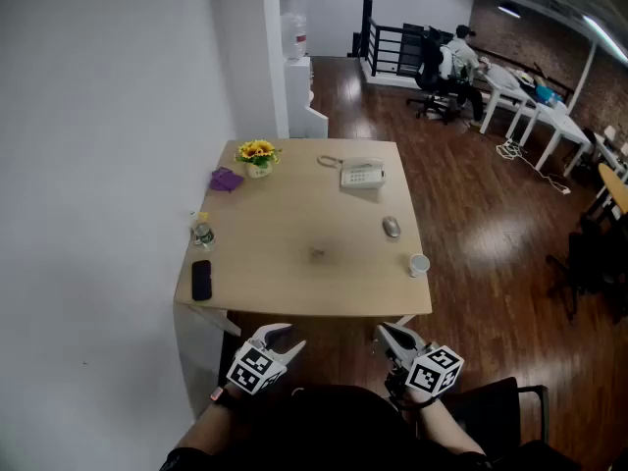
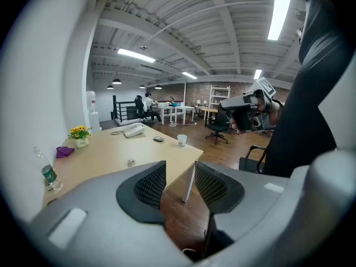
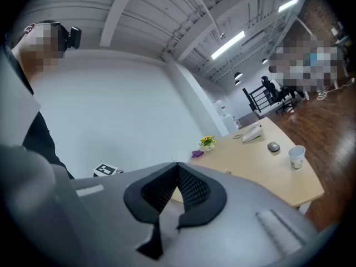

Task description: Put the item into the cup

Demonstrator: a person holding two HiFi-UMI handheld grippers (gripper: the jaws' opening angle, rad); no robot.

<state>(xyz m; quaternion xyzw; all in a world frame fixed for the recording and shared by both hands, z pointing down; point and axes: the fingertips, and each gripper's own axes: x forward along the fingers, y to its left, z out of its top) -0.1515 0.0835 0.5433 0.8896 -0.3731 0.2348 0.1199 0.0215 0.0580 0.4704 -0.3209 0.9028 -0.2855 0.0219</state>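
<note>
A white paper cup point(image 1: 419, 264) stands near the table's front right corner; it also shows in the left gripper view as the cup point(image 2: 182, 140) and in the right gripper view as the cup point(image 3: 296, 157). A small greyish item point(image 1: 316, 254) lies mid-table, too small to identify. Both grippers hover below the table's front edge, apart from everything. My left gripper point(image 1: 285, 339) is open with nothing between its jaws, as its own view shows point(image 2: 181, 166). My right gripper point(image 1: 388, 335) is shut and empty, its tips meeting point(image 3: 177, 166).
The wooden table point(image 1: 294, 297) also holds a desk telephone point(image 1: 362, 174), a mouse point(image 1: 392, 227), a flower pot point(image 1: 258, 155), a purple cloth point(image 1: 226, 179), a water bottle point(image 1: 203, 234) and a black phone point(image 1: 201, 280). A white wall runs along the left. A person sits at far desks point(image 1: 456, 57).
</note>
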